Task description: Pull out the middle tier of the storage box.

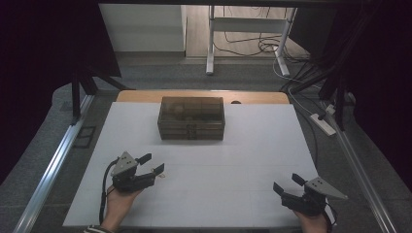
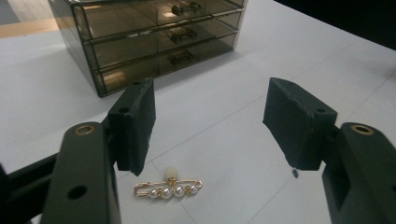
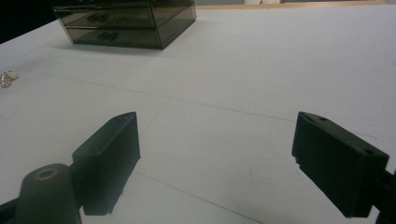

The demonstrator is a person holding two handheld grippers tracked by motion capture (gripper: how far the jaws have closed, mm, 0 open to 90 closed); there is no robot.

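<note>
Left gripper (image 2: 208, 126) spread over the brooch (image 2: 168, 187), nothing picked up yet; right gripper (image 3: 215, 163) spread, idle.

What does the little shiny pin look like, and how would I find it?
Start at the smoky drawer box on the white table. Nearer you, by the open left hand-held gripper, lies the pin: a gold bar with a row of pearls, the sole shiny thing there.
</note>
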